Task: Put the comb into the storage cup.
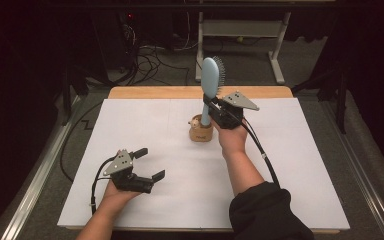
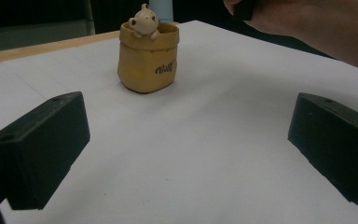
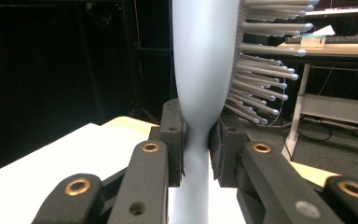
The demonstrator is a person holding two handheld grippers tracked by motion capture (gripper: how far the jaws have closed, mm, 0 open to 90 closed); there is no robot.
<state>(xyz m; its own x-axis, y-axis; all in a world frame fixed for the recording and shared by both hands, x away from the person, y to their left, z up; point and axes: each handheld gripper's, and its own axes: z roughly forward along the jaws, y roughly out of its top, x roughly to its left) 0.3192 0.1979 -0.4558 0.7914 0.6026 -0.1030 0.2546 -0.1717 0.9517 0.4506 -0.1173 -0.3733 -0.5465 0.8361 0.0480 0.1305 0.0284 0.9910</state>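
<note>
Smooth plastic hairbrush [image 1: 211,80], glossy ceramic pot [image 2: 148,59]

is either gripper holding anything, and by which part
The right gripper is shut on the hairbrush, gripping the narrow neck just below the bristles. The left gripper is open and holds nothing.

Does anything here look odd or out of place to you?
Only one thing: a light blue hairbrush stands upright, handle down, in a little tan pot with a bear figure on its rim, an unusual holder. The right gripper is clamped on its handle. Nothing looks spilled, broken or tipped over.
</note>
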